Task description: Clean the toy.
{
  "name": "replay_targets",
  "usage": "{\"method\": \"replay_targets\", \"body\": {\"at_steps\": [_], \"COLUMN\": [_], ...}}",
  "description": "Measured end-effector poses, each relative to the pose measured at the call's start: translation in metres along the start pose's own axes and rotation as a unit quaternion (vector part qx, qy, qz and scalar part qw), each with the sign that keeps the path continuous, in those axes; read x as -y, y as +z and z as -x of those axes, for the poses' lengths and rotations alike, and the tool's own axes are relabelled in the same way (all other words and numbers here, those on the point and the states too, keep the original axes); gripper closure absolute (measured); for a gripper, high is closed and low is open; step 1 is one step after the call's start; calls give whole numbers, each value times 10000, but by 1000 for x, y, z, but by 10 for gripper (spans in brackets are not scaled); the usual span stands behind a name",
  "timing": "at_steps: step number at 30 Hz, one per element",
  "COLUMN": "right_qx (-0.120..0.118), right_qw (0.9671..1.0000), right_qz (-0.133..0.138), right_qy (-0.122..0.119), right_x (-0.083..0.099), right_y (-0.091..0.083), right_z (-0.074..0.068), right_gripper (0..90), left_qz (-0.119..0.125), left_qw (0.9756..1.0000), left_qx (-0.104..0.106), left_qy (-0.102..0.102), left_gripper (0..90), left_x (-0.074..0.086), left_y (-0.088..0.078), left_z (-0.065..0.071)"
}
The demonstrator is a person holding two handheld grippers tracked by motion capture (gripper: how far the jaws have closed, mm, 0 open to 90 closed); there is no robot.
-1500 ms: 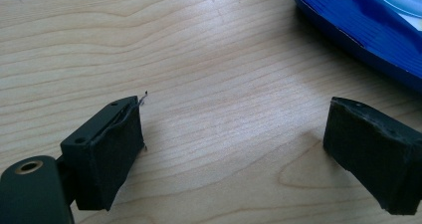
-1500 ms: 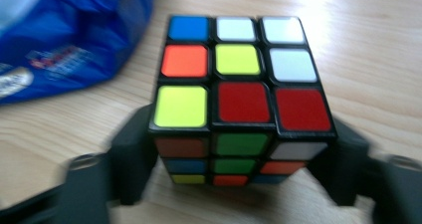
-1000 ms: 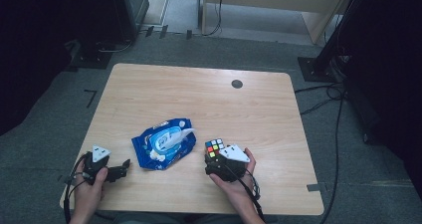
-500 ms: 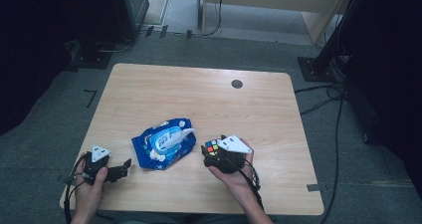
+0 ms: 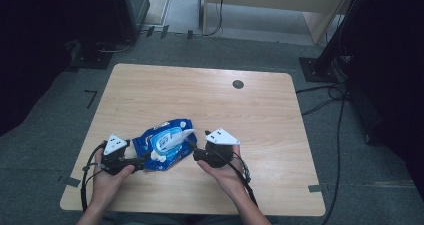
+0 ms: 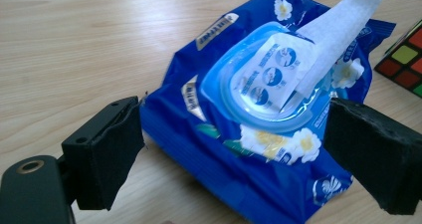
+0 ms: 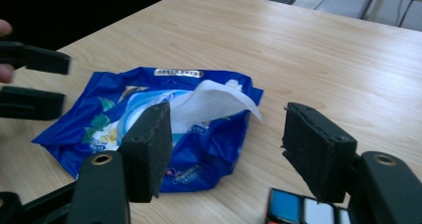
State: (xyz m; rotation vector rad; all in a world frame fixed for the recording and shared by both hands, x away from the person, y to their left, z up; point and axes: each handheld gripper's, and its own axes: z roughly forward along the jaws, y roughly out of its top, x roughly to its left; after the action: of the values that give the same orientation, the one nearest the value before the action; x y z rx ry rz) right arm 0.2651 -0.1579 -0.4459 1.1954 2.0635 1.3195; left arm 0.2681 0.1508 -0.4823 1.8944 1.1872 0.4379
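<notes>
High view is showing the blue wipes pack (image 5: 165,146) lying on the tabletop (image 5: 260,115) between both hand-held grippers. Left gripper view: the left hand-held gripper (image 6: 239,159) is straddling the pack, jaws apart, probably to steady it. Right gripper view: the right hand-held gripper (image 7: 226,144), jaws just narrowing on nothing, is aiming level at the protruding wipe (image 7: 214,102), beside a puzzle cube (image 7: 303,211).

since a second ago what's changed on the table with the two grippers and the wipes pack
The right gripper left the puzzle cube and moved toward the wipes pack; its jaws have just been closing, with the wipe ahead of them, not yet pinched. The left gripper moved in to the pack's left end, and its open jaws now stand on either side of it. The pack and the table stayed put.
</notes>
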Motion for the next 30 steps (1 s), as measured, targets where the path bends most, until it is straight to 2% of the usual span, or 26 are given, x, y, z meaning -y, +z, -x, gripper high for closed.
{"method": "replay_targets", "body": {"at_steps": [2,3,6,10,16,20,22,23,27,30], "right_qx": [-57,-91,-118,-136,30,135,188,252,318,281], "right_qw": [10000,9999,9999,9998,9998,9996,9995,9993,9990,9985], "right_qz": [-29,-54,-84,-153,-177,-232,-247,-267,-313,-459], "right_qy": [-22,-46,-62,-79,-63,-5,-10,4,95,106], "right_x": [-2,-3,-3,-2,-4,-5,-6,-8,-11,-11], "right_y": [4,8,12,22,34,41,44,46,51,58], "right_z": [-2,-5,-7,-11,-13,-12,-11,-10,-9,-9], "right_gripper": [380,389,393,395,368,340,321,285,241,238], "left_qz": [-76,-108,-128,-133,-231,-302,-353,-418,-481,-515], "left_qw": [10000,9998,9997,9996,9991,9986,9987,9985,9979,9973], "left_qx": [-10,-47,-62,-110,-242,-307,-276,-271,-350,-427], "left_qy": [36,139,211,211,254,318,250,219,265,300], "left_gripper": [97,144,152,176,248,251,251,252,254,256], "left_x": [2,4,5,8,13,18,19,20,21,21], "left_y": [6,9,11,14,17,19,21,23,26,27], "left_z": [4,7,9,8,7,6,4,3,4,6]}}
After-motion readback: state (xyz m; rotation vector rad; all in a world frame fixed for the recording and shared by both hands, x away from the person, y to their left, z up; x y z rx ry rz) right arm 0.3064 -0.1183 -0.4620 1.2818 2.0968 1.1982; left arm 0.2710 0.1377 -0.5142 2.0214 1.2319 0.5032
